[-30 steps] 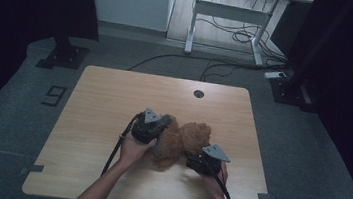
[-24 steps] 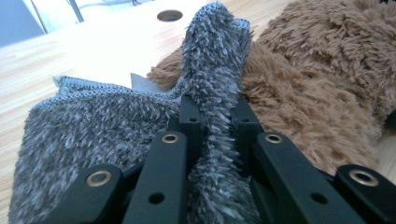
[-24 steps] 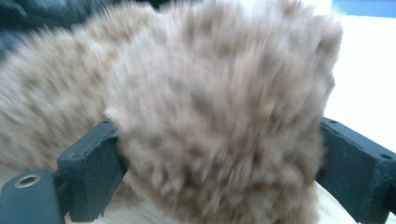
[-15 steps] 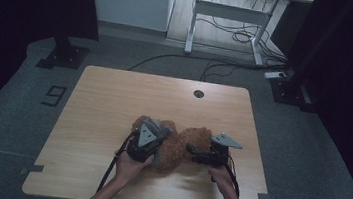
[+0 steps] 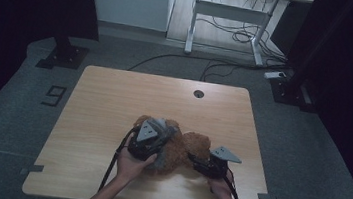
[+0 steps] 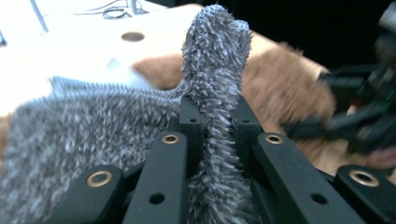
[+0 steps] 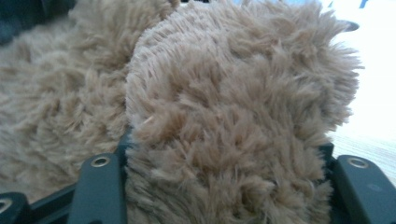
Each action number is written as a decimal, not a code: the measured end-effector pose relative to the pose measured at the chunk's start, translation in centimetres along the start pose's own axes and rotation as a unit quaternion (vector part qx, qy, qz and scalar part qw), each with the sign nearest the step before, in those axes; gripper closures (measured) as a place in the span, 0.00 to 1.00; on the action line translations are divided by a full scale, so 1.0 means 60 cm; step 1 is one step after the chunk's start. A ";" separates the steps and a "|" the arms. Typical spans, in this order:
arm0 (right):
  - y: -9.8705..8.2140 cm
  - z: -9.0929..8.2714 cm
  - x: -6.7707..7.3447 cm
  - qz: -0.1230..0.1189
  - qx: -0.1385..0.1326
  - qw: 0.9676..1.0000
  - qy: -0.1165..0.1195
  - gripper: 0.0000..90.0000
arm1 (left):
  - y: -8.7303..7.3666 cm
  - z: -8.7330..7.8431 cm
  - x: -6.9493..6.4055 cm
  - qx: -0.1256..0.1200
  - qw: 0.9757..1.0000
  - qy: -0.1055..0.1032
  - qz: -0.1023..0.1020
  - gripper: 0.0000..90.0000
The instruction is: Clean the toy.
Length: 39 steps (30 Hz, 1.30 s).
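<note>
My left claw is clamped tight on a fold of grey fuzzy cloth, the strip standing up between its jaws. My right claw has just been closing, and a brown furry limb of the teddy bear sits between its jaws, pressed from both sides. The bear lies on the wooden table, in the near half, a little right of centre, well in from every edge. The far half of the tabletop is bare wood apart from a round cable hole near the back edge.
</note>
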State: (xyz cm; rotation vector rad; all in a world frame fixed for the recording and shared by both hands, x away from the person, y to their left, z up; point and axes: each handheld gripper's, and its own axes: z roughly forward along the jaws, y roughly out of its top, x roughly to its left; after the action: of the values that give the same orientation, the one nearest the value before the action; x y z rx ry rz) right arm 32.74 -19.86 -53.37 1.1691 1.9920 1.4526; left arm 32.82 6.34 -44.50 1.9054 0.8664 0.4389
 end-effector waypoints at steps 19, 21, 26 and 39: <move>-0.017 -0.006 0.032 -0.064 -0.018 0.996 -0.059 0.44 | 0.047 0.142 -0.083 0.062 0.997 -0.045 0.015 0.87; -0.016 -0.004 0.036 -0.070 -0.018 0.995 -0.067 0.44 | 0.044 0.128 -0.072 0.066 0.997 -0.027 0.021 0.88; -0.015 -0.004 0.033 -0.059 -0.022 0.996 -0.062 0.44 | 0.024 0.098 -0.030 0.066 0.998 -0.016 -0.001 0.88; -0.014 -0.004 0.033 -0.055 -0.023 0.996 -0.063 0.44 | -0.016 -0.006 0.104 0.075 0.995 0.026 -0.062 0.88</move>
State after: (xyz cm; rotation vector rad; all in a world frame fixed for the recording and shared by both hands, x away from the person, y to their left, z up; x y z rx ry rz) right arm 31.10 -18.49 -53.76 1.0848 1.8963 1.3311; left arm 36.48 11.38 -45.54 1.9714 1.0717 0.3589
